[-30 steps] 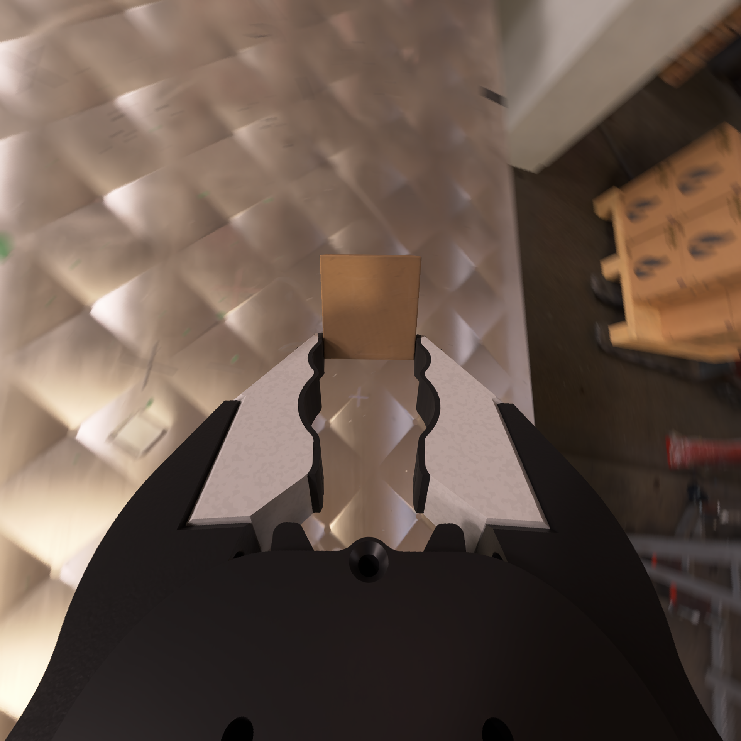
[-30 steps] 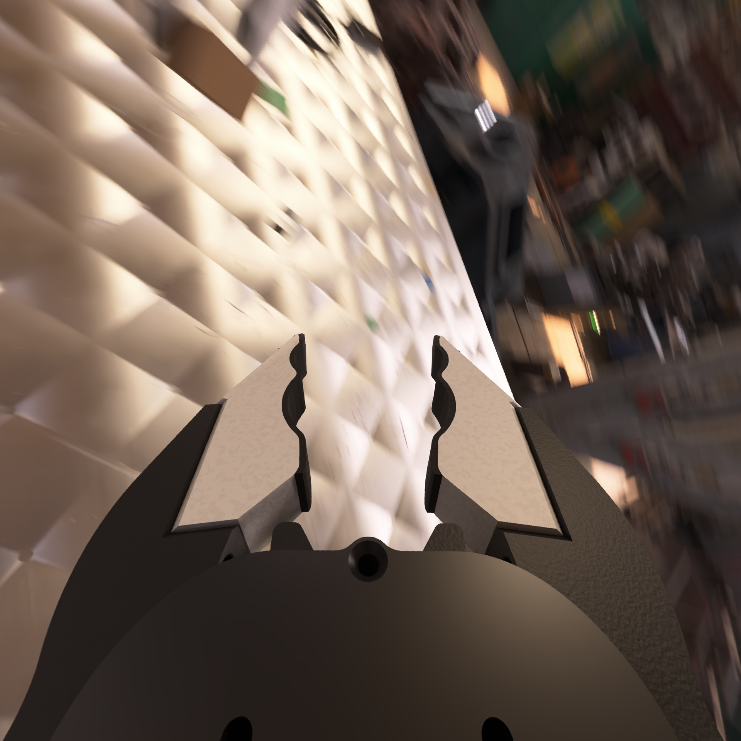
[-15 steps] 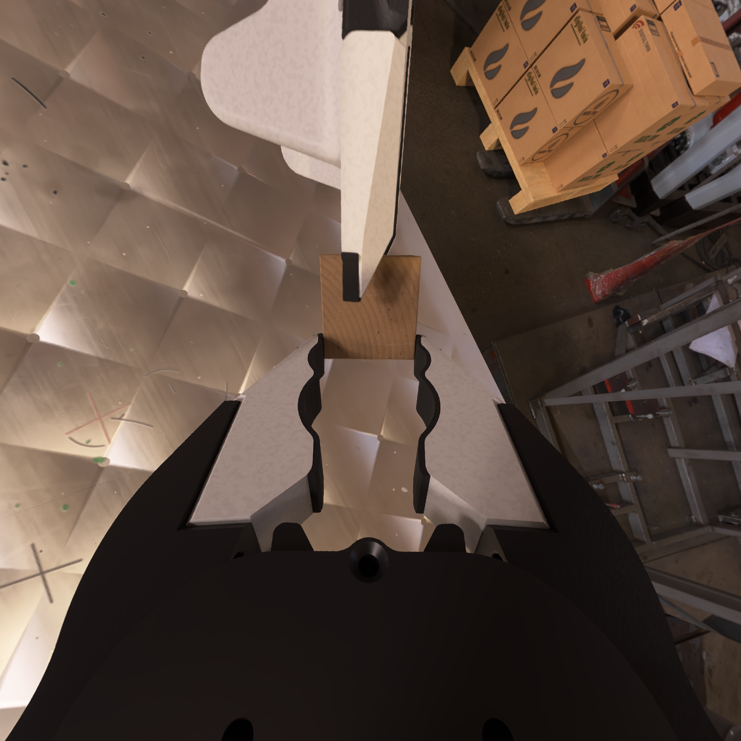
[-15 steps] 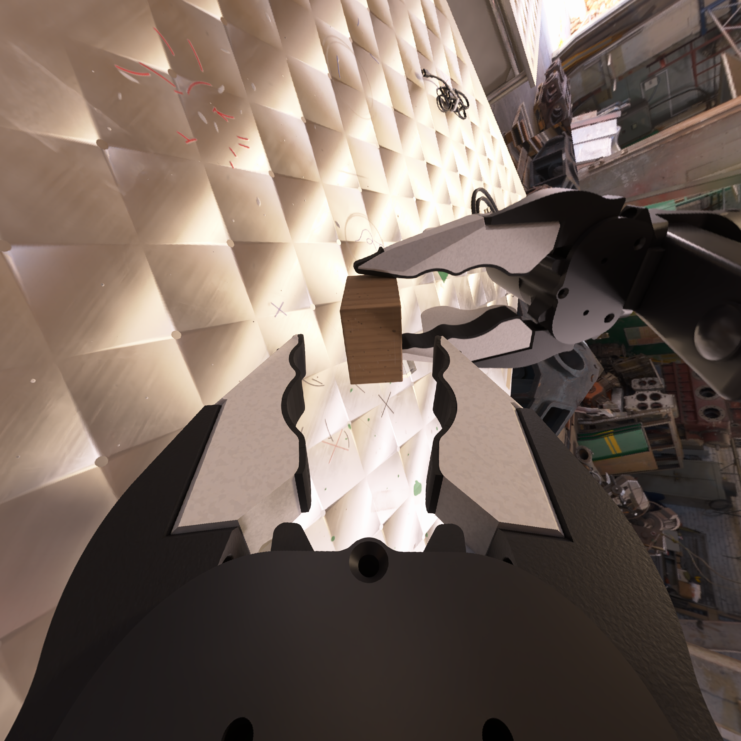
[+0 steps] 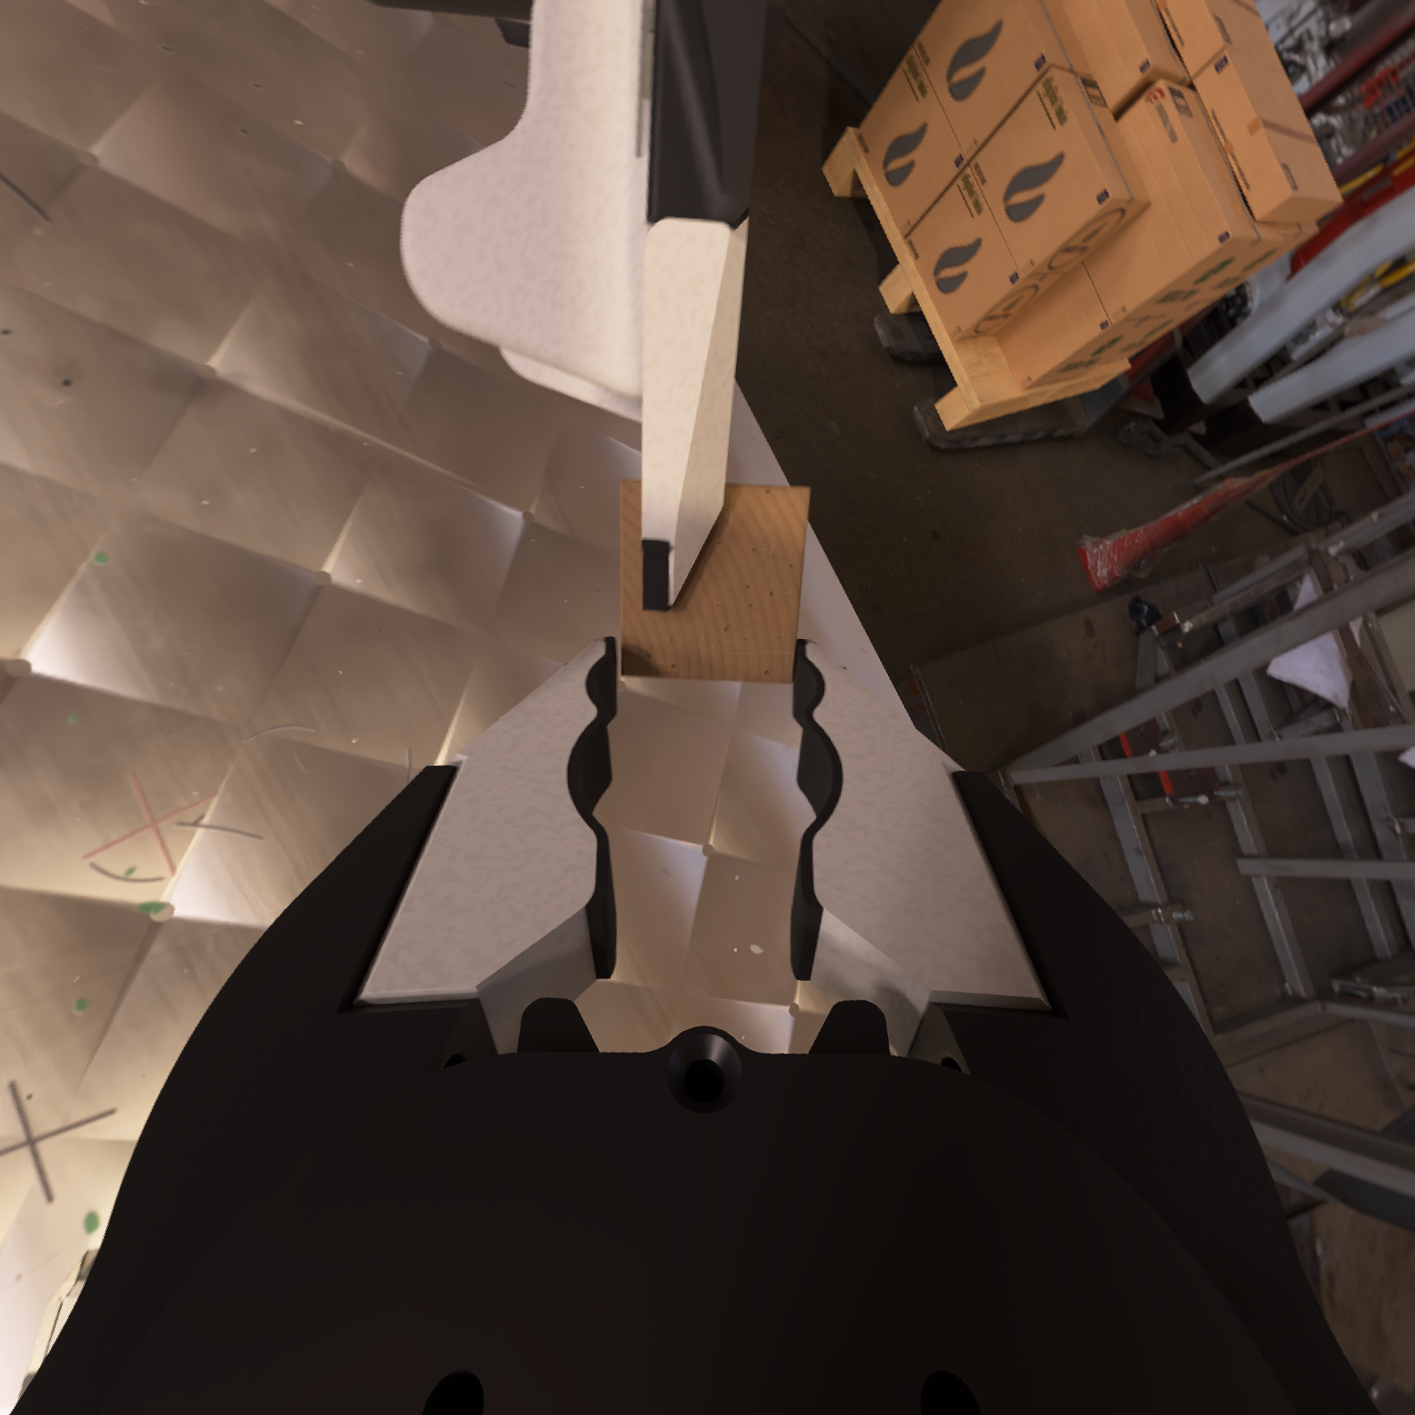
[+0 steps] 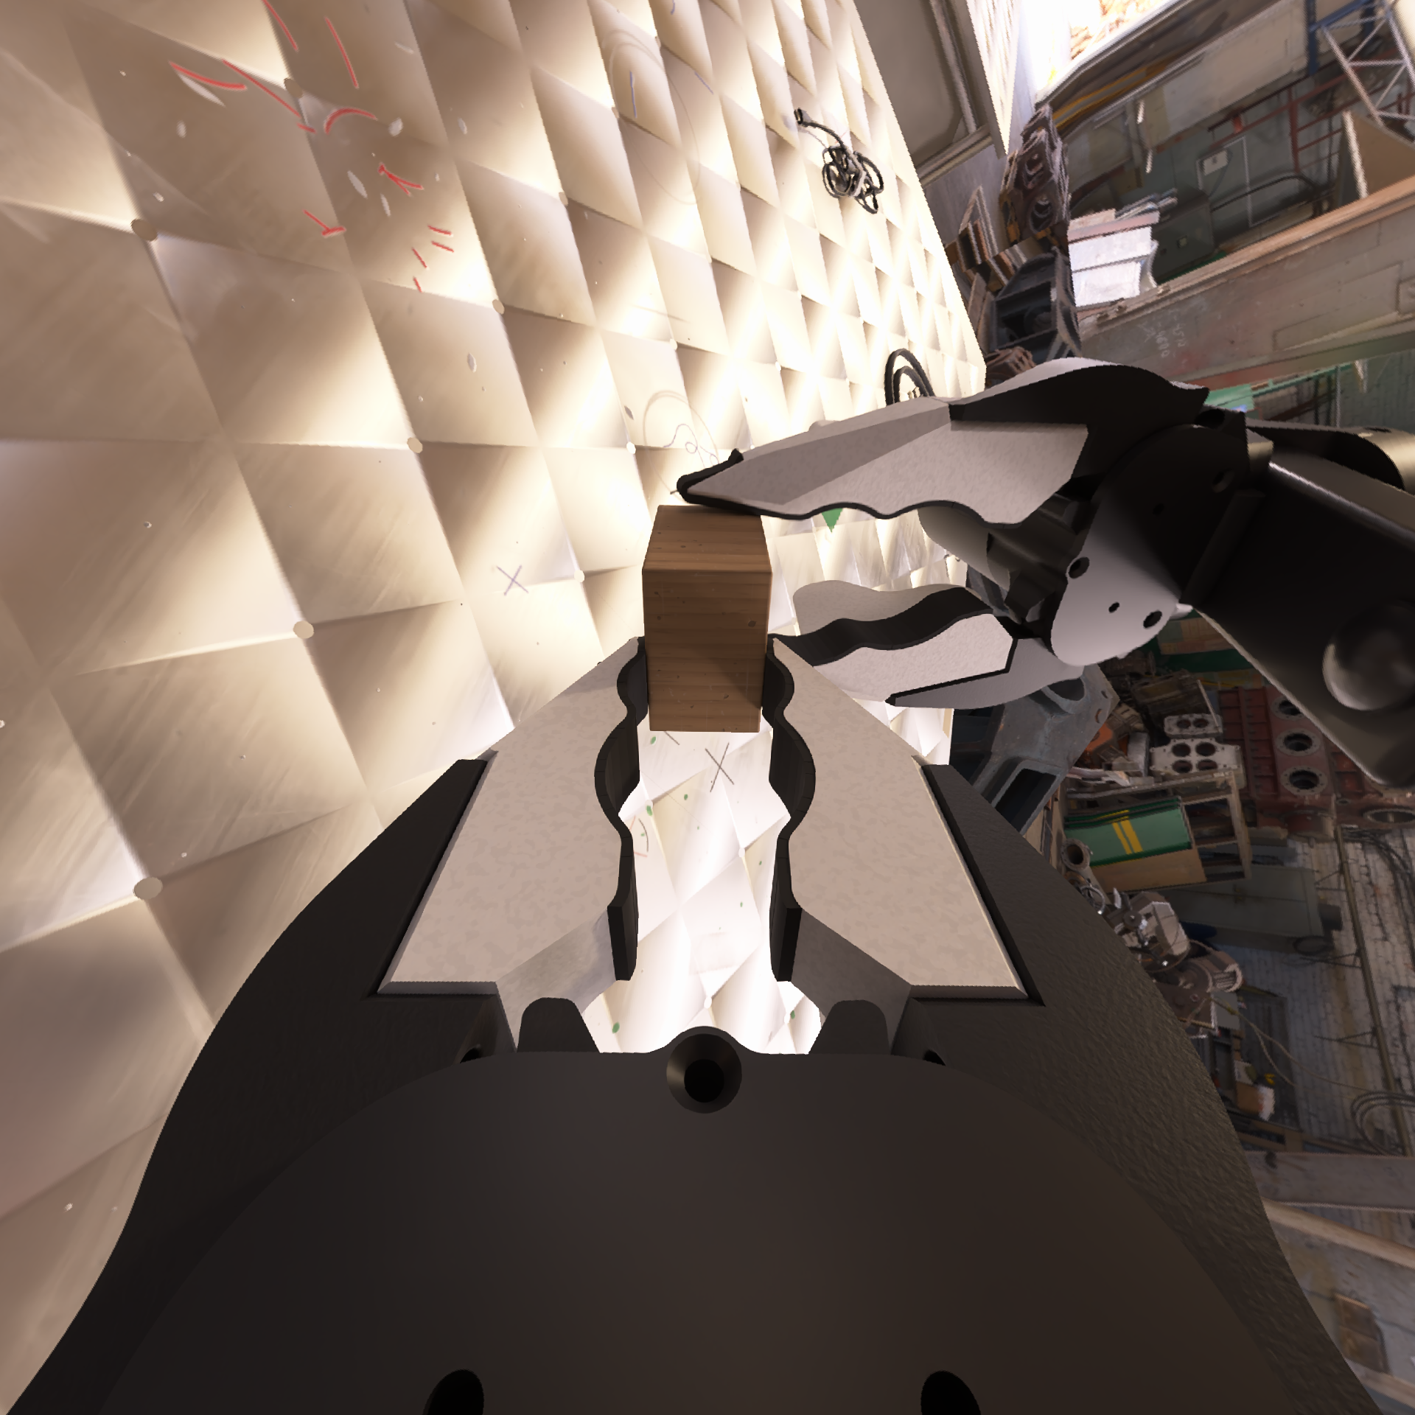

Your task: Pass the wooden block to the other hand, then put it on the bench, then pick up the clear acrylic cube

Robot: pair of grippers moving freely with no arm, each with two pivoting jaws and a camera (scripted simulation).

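The wooden block is held in the air above the metal bench by both grippers at once. My left gripper is shut on it at the fingertips. One finger of my right gripper comes down from the top of the left wrist view and lies across the block's face. In the right wrist view my right gripper is shut on the block, and the left gripper's fingers reach in from the right, above and below it. The clear acrylic cube is not in view.
The bench has a tiled, scribbled surface and its edge runs just right of the block. A coiled cable lies on its far part. Off the bench are cardboard boxes on a pallet, a metal frame and machinery.
My right gripper swung in to the block, moved its open fingers around it and shut on it. My left gripper has kept its grip on the block throughout.
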